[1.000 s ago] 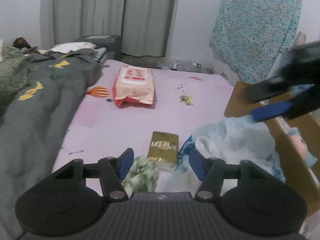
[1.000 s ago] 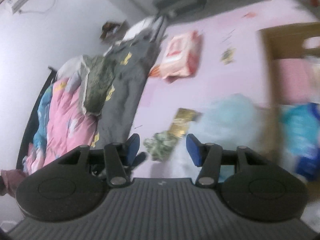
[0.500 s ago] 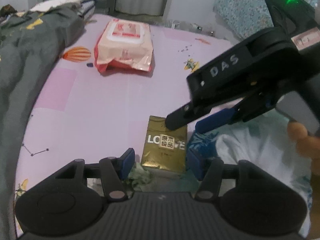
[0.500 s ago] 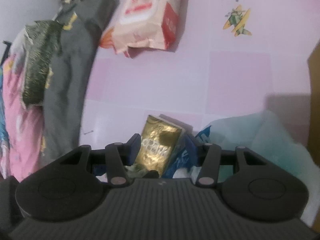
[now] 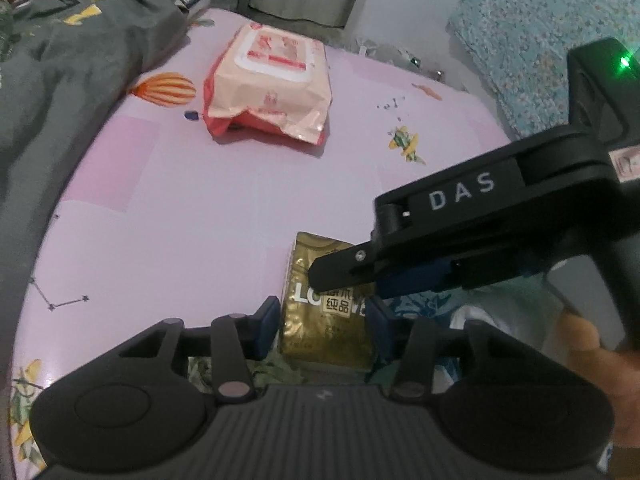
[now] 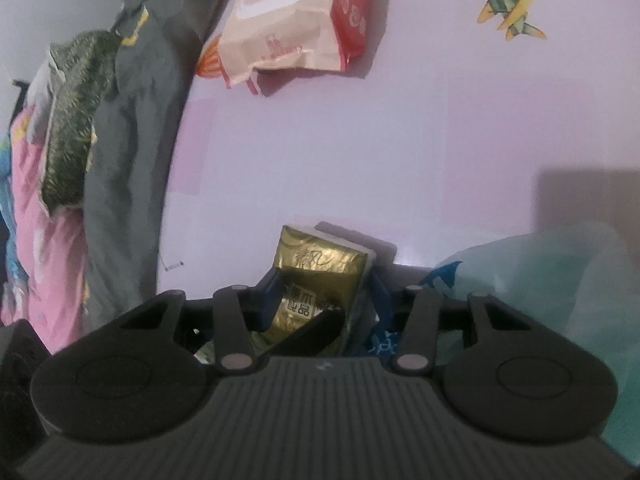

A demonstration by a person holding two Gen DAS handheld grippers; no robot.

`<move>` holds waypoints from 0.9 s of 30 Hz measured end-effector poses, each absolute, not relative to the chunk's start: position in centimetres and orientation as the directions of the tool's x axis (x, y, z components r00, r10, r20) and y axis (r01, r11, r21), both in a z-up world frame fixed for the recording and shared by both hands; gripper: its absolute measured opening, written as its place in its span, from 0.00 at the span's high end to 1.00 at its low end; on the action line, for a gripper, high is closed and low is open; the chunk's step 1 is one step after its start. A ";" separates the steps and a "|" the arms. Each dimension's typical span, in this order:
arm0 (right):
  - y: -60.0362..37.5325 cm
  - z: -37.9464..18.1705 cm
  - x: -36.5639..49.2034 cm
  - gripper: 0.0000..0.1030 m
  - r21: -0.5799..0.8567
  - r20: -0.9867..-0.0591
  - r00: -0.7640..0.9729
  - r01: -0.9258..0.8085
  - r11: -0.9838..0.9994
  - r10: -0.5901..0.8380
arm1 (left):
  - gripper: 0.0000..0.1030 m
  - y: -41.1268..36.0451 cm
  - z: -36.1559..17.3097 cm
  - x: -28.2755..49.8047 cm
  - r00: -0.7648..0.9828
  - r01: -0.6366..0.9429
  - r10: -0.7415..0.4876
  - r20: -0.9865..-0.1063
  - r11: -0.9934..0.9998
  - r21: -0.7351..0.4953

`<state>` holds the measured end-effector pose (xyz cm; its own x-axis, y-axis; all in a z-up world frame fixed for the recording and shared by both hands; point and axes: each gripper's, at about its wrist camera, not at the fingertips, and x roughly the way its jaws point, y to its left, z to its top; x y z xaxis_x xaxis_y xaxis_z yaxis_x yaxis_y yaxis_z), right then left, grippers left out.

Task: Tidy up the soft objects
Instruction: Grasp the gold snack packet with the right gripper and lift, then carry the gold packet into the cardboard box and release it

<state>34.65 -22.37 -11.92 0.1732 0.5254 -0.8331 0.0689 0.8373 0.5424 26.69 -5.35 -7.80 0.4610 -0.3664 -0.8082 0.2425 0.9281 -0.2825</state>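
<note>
A gold tissue pack (image 5: 326, 320) (image 6: 320, 268) lies on the pink bed sheet (image 5: 192, 208). My left gripper (image 5: 324, 320) straddles its near end. The jaws are closing and both blue pads touch the pack's sides. My right gripper (image 5: 324, 280) (image 6: 326, 298) reaches in from the right over the same pack. Its jaws are closing too, with the pack between them and a small gap at the right pad. A left gripper finger (image 6: 312, 332) crosses the right wrist view. A green-white soft bundle (image 5: 276, 372) lies under the left gripper.
A pink wipes pack (image 5: 268, 80) (image 6: 296, 28) lies farther up the sheet. A pale blue plastic bag (image 6: 540, 280) (image 5: 496, 320) sits right of the gold pack. A grey quilt (image 5: 60, 80) covers the left side. A hand (image 5: 588, 340) holds the right gripper.
Both grippers came down and forward onto the gold pack, and the right one swung into the left wrist view. Both pairs of jaws narrowed around the pack.
</note>
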 end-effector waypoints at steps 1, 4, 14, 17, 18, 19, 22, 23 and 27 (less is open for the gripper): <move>-22.4 -11.5 34.5 0.59 0.549 -0.827 0.186 0.064 0.834 0.530 | 0.53 -5.3 -7.4 26.6 0.470 0.242 -0.365 -0.804 0.929 -0.280; -22.2 -9.7 34.1 0.60 0.562 -0.810 0.228 0.035 0.827 0.541 | 0.53 -5.1 -5.5 26.0 0.511 0.242 -0.355 -0.783 0.933 -0.266; -25.4 -0.7 29.1 0.60 0.604 -0.717 0.393 -0.060 0.794 0.575 | 0.55 -8.1 2.7 20.8 0.628 0.332 -0.376 -0.681 0.921 -0.202; -28.4 1.5 26.1 0.60 0.618 -0.690 0.442 -0.053 0.784 0.574 | 0.55 -10.4 4.4 18.6 0.629 0.388 -0.420 -0.654 0.899 -0.205; -29.7 2.0 24.9 0.60 0.622 -0.684 0.455 -0.045 0.782 0.570 | 0.55 -11.5 5.0 17.8 0.624 0.412 -0.439 -0.646 0.888 -0.206; -30.9 2.6 23.7 0.60 0.623 -0.680 0.470 -0.035 0.781 0.563 | 0.55 -12.5 5.3 17.2 0.619 0.433 -0.455 -0.641 0.878 -0.205; -34.7 3.9 19.9 0.60 0.620 -0.672 0.515 -0.002 0.785 0.532 | 0.55 -16.2 6.0 15.0 0.589 0.506 -0.501 -0.634 0.840 -0.194; -36.0 4.1 18.7 0.60 0.615 -0.673 0.529 0.012 0.788 0.517 | 0.55 -17.5 6.0 14.3 0.573 0.529 -0.517 -0.636 0.826 -0.194; -41.5 4.2 13.5 0.60 0.599 -0.688 0.568 0.093 0.795 0.452 | 0.55 -23.0 5.4 11.5 0.500 0.612 -0.566 -0.656 0.766 -0.195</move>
